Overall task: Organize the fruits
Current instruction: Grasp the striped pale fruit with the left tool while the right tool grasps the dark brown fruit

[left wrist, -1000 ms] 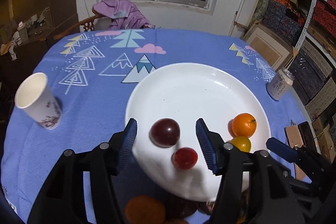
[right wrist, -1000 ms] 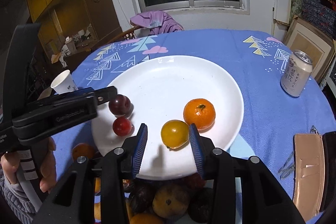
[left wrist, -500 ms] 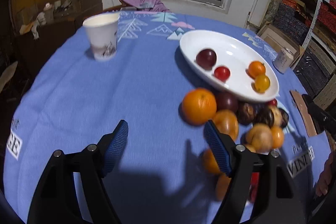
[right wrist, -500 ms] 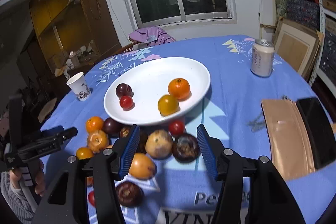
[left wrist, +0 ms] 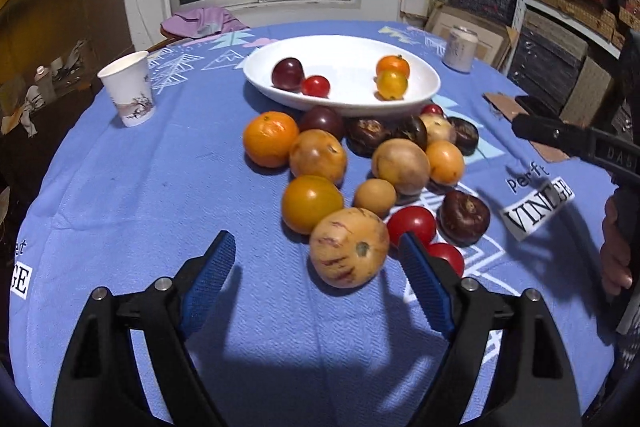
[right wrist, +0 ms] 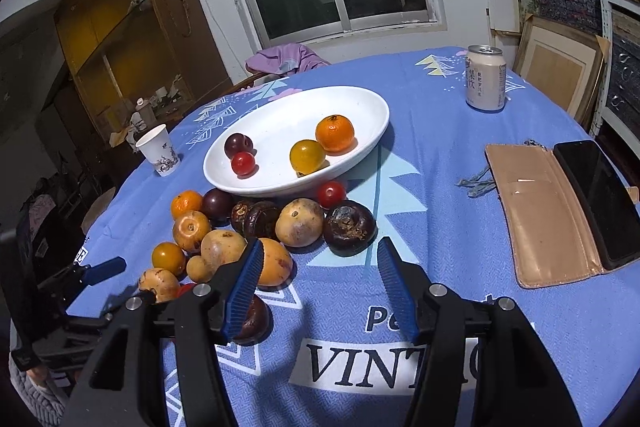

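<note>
The left hand-held gripper (left wrist: 316, 263) hovers low over the blue patterned desk (left wrist: 132, 195) with its jaws released and just widened further; nothing is pressed between the blue pads, though the pale, purple-streaked round fruit (left wrist: 349, 253) sits just ahead, nearer the right-hand pad. Far ahead to its left stands a white paper cup (left wrist: 128, 93). Straight ahead, past the streaked fruit, loose fruits crowd together: a yellow tomato (left wrist: 312, 203), a large orange mandarin (left wrist: 271, 139), dark brown round fruits and red tomatoes. Beyond the heap lies the white oval plate (left wrist: 424, 87), holding a dark plum, a small red tomato, a yellow tomato and a small mandarin.

The right hand-held gripper (right wrist: 318, 275) also stands unclenched over bare cloth, having opened earlier in the last second, with the heap ahead and to its left. Ahead to its right stand a pale drinks can (right wrist: 485, 79), a tan wallet (right wrist: 540, 215) and a black phone (right wrist: 596, 199).
</note>
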